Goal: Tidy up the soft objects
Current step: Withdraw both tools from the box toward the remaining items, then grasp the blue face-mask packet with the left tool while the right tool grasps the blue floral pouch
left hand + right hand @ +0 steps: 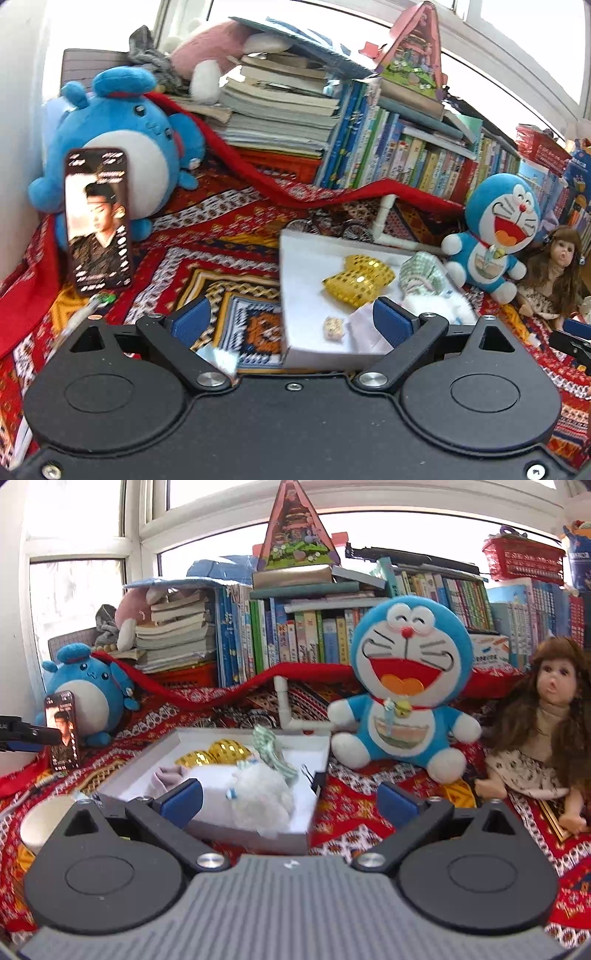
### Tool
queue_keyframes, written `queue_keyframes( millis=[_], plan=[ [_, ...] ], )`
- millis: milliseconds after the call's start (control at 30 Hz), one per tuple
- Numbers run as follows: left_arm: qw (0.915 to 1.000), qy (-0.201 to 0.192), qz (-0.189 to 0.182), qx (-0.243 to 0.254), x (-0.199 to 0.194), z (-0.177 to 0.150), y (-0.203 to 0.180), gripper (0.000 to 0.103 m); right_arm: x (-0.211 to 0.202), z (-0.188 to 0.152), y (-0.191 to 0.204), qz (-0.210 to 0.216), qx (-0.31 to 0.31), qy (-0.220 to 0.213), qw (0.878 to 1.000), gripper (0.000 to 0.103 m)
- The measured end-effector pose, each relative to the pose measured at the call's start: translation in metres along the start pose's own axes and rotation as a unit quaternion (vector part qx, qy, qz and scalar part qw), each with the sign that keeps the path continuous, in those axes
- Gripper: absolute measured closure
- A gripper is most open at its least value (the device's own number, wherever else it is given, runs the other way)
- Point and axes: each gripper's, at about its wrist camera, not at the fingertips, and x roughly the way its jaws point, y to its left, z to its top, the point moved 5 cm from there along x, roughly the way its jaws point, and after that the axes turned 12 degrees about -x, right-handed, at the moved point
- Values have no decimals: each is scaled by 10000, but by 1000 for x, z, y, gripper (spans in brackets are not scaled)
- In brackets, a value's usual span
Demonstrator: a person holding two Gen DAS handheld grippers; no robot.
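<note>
Holding gold bows (213, 754) and white fluff (260, 800), white box (255, 837); both claws (291, 320) (290, 800) wide.

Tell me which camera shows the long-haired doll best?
The right wrist view: the doll shows face, dress and arm, sitting beside Doraemon. The left wrist view catches it small at the right edge, partly cut off.

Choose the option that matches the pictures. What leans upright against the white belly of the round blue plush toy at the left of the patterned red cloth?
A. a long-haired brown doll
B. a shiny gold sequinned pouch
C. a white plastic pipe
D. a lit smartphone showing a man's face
D: the lit smartphone stands propped against the round blue plush toy, while the gold sequinned pouch lies in the shallow white box.
</note>
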Motion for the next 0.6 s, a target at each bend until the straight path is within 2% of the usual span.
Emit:
queue_keyframes(
  millis=[167, 400, 467, 600],
  plan=[
    [9994, 25, 317, -129, -2, -16, 26, 9, -4, -23, -4, -125, -3, 140, 9998, 0],
    [9958, 247, 874, -56, 12, -27, 53, 10, 0, -45, -15, -194, 280, 406, 9986, 0],
    [9955, 347, 884, -57, 17, -28, 57, 13, 1, -48, -17, -199, 327, 453, 9982, 0],
    [9930, 599, 1014, -1, 28, -30, 62, 32, 1, -52, -14, -198, 102, 527, 9984, 0]
  ],
)
